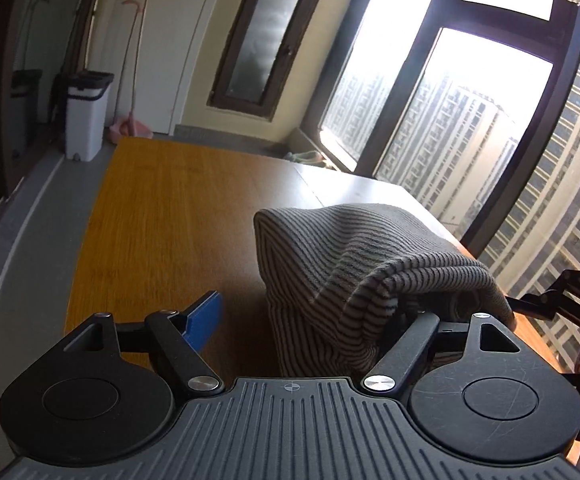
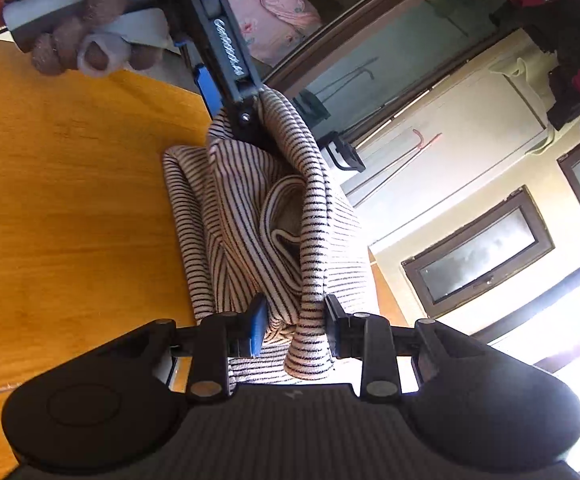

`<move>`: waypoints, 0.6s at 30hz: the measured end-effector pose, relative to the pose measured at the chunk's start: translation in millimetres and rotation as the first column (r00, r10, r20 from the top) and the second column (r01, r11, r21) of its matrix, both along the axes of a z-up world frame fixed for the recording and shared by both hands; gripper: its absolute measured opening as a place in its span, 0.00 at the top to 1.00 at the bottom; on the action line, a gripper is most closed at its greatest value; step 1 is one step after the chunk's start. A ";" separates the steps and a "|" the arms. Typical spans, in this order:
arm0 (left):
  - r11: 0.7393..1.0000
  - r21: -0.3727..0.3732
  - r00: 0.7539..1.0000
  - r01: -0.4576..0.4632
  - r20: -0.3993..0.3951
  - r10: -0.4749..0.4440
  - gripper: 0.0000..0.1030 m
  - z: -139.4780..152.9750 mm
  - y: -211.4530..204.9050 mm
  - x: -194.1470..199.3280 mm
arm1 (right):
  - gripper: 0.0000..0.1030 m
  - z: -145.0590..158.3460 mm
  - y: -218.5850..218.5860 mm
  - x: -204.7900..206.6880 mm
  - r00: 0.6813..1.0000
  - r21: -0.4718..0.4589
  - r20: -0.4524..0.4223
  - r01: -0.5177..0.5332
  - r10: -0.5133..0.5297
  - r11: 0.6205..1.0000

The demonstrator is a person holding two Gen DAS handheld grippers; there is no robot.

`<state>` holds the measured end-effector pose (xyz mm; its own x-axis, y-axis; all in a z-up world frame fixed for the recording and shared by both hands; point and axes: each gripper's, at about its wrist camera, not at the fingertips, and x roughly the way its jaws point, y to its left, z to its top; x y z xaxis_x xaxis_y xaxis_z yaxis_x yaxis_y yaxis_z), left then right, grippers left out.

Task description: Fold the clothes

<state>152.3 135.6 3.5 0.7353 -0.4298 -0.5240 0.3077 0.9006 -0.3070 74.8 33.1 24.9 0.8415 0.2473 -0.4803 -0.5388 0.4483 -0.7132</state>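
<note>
Here the striped knit garment (image 1: 353, 276) is lifted above the wooden table (image 1: 162, 216), bunched up and hanging in folds, with its lower part near the table surface. It has thin dark stripes on a pale ground.

The right gripper (image 2: 291, 326) is closed on a thick fold of this garment. In the right wrist view the blue pad (image 2: 258, 326) presses the cloth from one side and the black finger from the other side, and the cloth hangs out below them toward the camera.

The left gripper (image 1: 317, 312) stands wide open. In the left wrist view its blue pad (image 1: 206, 320) is free in the air on the left, well apart from the cloth. The other finger is covered by the garment, which is draped over it, so the cloth hangs on that one finger and is not pinched. The right wrist view shows the same from the other side: the garment is looped over the black finger of the left gripper (image 2: 236, 92), and a person's hand (image 2: 90, 44) holds the handle of this gripper at the top left.

Behind the table there is a white bin (image 1: 86, 114) on the floor, and big windows (image 1: 449, 120) with tall buildings outside.
</note>
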 end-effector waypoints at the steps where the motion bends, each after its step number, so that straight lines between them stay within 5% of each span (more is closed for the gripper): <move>1: 1.000 0.010 1.000 0.026 0.013 -0.026 0.20 1.4 -5.5 -5.2 | 0.72 2.0 -4.5 2.0 1.000 0.011 -0.004 0.017 -0.017 1.000; 5: 0.995 0.031 0.994 0.097 0.054 -0.098 0.19 7.9 -18.3 -24.8 | 0.71 10.3 -22.3 9.6 0.996 0.057 -0.023 0.084 -0.083 0.995; 8: 0.992 -0.011 0.989 0.130 0.068 -0.129 0.15 12.6 -12.9 -34.9 | 0.71 36.2 -30.0 -0.8 0.988 0.233 -0.126 0.117 -0.089 0.966; 12: 0.992 -0.081 0.994 0.094 0.071 -0.089 0.09 19.1 7.4 -38.3 | 0.69 66.3 -38.9 -16.1 0.967 0.505 -0.256 0.143 -0.010 0.851; 14: 0.992 -0.114 0.997 0.046 0.067 -0.038 0.09 21.9 20.4 -38.2 | 0.56 77.1 -35.8 -21.3 0.952 0.607 -0.303 0.156 0.044 0.779; 18: 0.986 -0.160 0.998 -0.036 0.054 0.045 0.08 28.3 41.3 -36.0 | 0.46 77.7 -8.7 -4.9 0.925 0.693 -0.364 0.194 0.106 0.694</move>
